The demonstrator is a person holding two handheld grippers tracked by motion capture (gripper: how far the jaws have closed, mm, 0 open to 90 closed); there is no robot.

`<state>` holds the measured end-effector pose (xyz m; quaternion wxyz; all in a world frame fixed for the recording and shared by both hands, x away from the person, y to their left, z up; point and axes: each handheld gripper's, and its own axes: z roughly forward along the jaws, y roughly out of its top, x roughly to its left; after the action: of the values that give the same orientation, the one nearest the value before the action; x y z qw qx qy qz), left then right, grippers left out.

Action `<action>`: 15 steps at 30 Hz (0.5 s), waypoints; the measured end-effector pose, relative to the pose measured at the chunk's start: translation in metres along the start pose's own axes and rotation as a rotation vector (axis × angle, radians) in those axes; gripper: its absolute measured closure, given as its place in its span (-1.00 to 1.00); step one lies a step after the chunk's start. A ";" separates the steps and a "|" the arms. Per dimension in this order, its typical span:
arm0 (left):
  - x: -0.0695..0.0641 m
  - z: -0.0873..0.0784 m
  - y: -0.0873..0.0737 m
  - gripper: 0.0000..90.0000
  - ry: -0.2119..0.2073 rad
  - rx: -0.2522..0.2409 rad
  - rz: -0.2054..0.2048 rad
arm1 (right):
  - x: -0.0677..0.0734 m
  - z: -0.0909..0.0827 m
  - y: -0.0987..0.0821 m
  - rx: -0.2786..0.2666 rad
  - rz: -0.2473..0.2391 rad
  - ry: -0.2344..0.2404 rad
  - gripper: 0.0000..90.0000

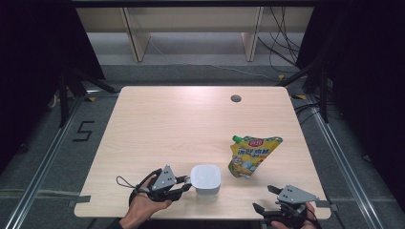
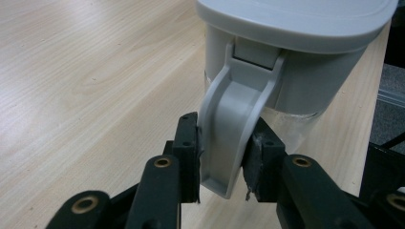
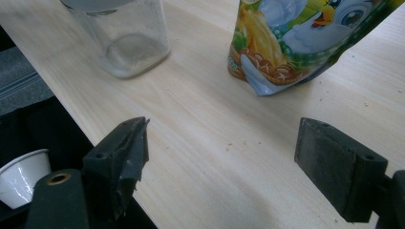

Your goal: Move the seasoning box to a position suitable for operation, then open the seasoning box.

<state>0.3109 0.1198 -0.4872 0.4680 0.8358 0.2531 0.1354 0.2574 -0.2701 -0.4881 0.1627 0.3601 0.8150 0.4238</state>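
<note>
A clear jar with a grey lid (image 1: 206,178) stands near the table's front edge. My left gripper (image 1: 187,183) reaches it from the left. In the left gripper view its jaws (image 2: 222,157) are shut on the grey latch flap (image 2: 234,129) that hangs down from the lid (image 2: 296,19). A yellow-green spout pouch (image 1: 252,155) stands to the right of the jar. My right gripper (image 1: 265,198) rests at the front right edge, open with nothing between its fingers. In the right gripper view the jar (image 3: 129,38) and pouch (image 3: 296,38) lie beyond the spread jaws (image 3: 219,152).
The light wooden table (image 1: 181,124) has a round cable hole (image 1: 235,98) at the back right. A white paper cup (image 3: 21,176) sits below the table's front edge. Black frame legs and cables stand around the table.
</note>
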 end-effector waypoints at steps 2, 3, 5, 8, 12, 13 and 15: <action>0.001 -0.001 0.000 0.52 -0.003 0.009 0.018 | 0.000 0.000 0.000 -0.002 -0.005 -0.004 -0.56; 0.001 -0.001 0.000 0.52 -0.008 0.005 0.007 | 0.002 0.001 -0.001 0.000 0.027 0.009 -0.56; 0.003 -0.003 0.000 0.49 -0.018 0.007 0.007 | -0.001 0.000 0.000 0.001 0.001 -0.003 -0.56; 0.003 -0.006 0.001 0.38 -0.018 -0.001 0.005 | -0.001 0.001 0.000 -0.004 0.001 0.009 -0.56; 0.000 -0.013 0.006 0.16 -0.019 -0.003 0.001 | 0.000 0.000 0.000 0.001 -0.001 0.000 -0.56; 0.001 -0.016 0.007 0.04 -0.017 -0.003 0.015 | 0.001 0.000 -0.001 0.011 0.018 0.012 -0.53; 0.001 -0.018 0.008 0.02 -0.024 0.002 0.018 | 0.001 0.001 -0.001 0.000 0.022 0.017 -0.53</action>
<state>0.3055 0.1297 -0.4709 0.4690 0.8400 0.2402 0.1294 0.2566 -0.2688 -0.4891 0.1512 0.3656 0.8122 0.4288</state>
